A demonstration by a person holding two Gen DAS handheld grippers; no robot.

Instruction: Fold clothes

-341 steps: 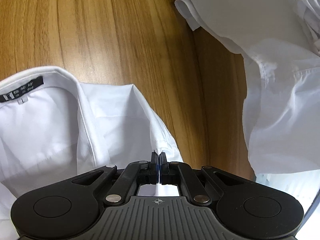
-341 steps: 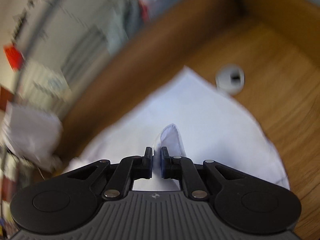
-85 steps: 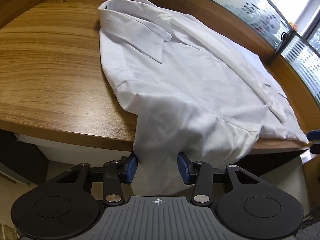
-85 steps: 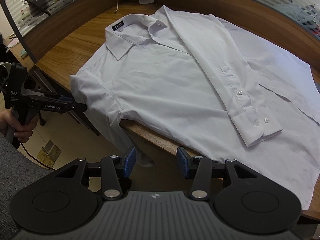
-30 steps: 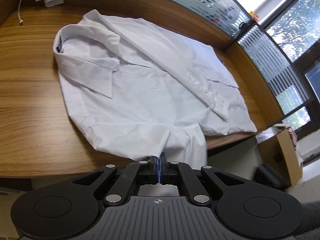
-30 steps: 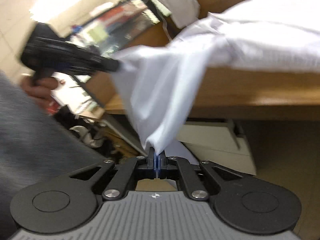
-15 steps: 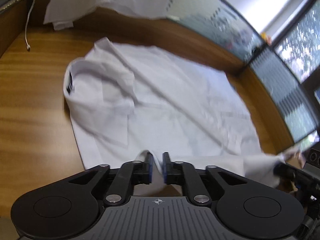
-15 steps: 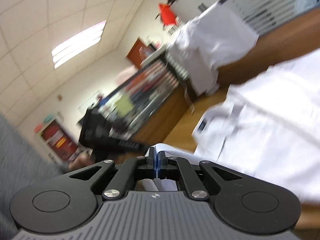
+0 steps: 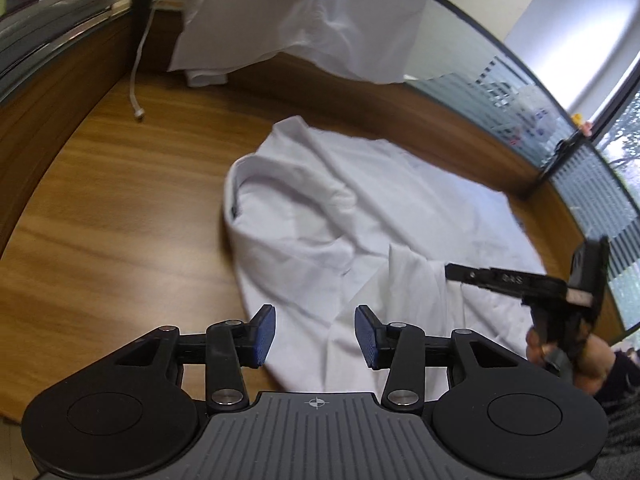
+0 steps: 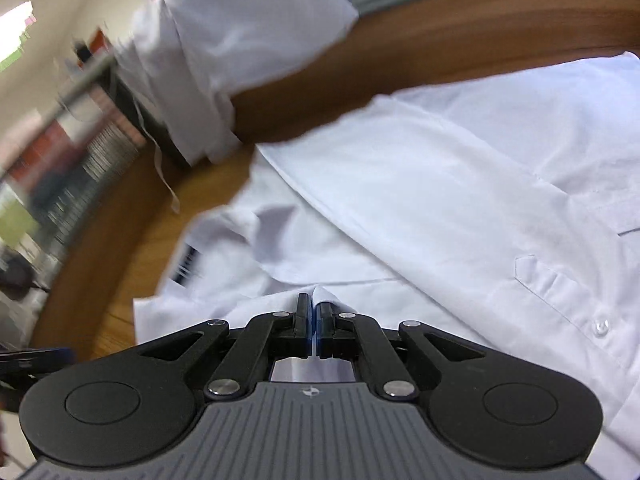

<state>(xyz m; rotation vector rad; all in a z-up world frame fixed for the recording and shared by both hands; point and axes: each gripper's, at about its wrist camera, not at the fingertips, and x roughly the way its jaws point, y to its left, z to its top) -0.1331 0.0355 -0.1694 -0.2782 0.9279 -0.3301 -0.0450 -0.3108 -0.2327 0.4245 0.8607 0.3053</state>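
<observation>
A white shirt (image 9: 320, 216) lies spread on the wooden table (image 9: 120, 220), its collar with the dark label (image 9: 234, 210) toward the left. My left gripper (image 9: 315, 336) hovers over the shirt's near edge. Its jaws are opening and no cloth is pinched between the blue pads (image 9: 264, 334). My right gripper (image 9: 450, 270) comes in from the right in a person's hand (image 9: 560, 356), shut on a fold of the sleeve (image 9: 412, 280) above the shirt body. In the right wrist view the right gripper (image 10: 312, 312) clamps that white fold over the shirt (image 10: 460, 200), whose buttoned cuff (image 10: 560, 300) lies at the right.
A second white garment (image 9: 300, 20) hangs over the partition behind the table. A white cable with a plug (image 9: 138, 112) dangles at the back left. A raised wooden rim (image 9: 440, 116) and glass panels run along the far side, and bare wood lies left of the shirt.
The left gripper opened and let go of the shirt's edge. The right gripper carried the hanging sleeve up from below the table edge and over the shirt.
</observation>
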